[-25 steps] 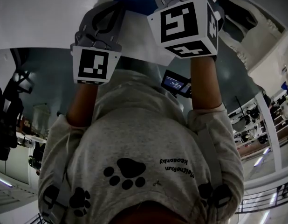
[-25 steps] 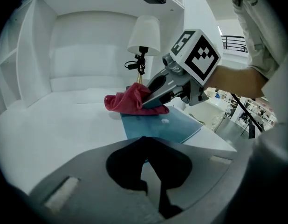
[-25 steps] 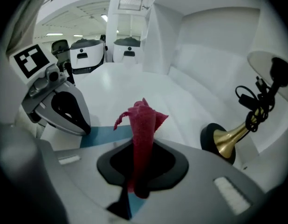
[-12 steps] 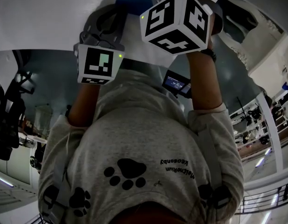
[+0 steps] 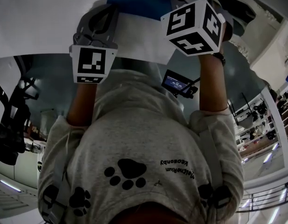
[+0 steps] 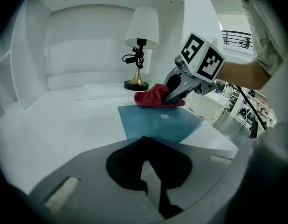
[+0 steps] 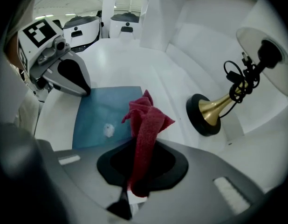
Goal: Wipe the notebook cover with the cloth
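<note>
Currently mid-wipe: right gripper [image 7: 131, 194] pinches cloth [image 7: 146, 120] at far edge of notebook [image 7: 102, 108]; left gripper [image 6: 153, 195] fingers pressed together, empty. Next: sweep over white spot [image 7: 108, 130].

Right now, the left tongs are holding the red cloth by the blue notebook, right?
Not quite: it's the right tongs that hold the red cloth by the blue notebook. The right gripper view shows the cloth pinched between them. The left tongs are shut with nothing in them.
</note>
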`<state>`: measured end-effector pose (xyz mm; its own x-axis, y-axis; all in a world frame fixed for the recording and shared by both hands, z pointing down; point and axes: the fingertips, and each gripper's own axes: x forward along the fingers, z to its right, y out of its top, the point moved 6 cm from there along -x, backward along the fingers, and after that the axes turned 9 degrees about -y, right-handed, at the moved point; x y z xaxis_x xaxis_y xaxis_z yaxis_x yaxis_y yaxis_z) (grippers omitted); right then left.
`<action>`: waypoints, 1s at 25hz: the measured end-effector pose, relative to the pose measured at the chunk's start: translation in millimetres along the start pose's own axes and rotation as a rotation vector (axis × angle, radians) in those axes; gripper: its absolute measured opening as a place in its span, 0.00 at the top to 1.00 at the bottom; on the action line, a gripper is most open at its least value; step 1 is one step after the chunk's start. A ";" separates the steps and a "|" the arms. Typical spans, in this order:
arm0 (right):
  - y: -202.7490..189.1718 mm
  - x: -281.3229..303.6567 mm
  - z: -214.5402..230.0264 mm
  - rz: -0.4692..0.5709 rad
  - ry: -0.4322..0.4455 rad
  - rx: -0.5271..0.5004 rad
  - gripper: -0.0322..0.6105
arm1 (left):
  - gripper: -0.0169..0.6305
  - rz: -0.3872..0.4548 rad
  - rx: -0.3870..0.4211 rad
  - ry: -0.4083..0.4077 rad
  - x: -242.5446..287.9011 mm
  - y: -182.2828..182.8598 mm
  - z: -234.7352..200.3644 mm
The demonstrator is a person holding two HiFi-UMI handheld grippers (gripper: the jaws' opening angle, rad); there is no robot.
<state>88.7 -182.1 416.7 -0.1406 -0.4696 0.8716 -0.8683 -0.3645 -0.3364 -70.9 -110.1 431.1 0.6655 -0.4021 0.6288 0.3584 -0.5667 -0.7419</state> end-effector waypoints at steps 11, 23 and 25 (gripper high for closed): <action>-64.8 -9.2 17.5 -0.110 -0.060 0.059 0.88 | 0.98 -0.004 0.005 0.001 9.3 0.3 1.6; -101.0 -16.9 24.0 -0.181 -0.117 0.117 0.88 | 0.98 -0.004 0.013 0.004 13.6 -0.6 1.4; -98.0 -26.6 25.8 -0.166 -0.135 0.138 0.88 | 0.98 -0.003 0.016 0.006 14.3 -0.7 1.5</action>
<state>189.8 -154.6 417.3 0.0713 -0.4939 0.8666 -0.7996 -0.5477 -0.2463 -60.6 -114.3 440.3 0.6605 -0.4047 0.6324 0.3709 -0.5564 -0.7436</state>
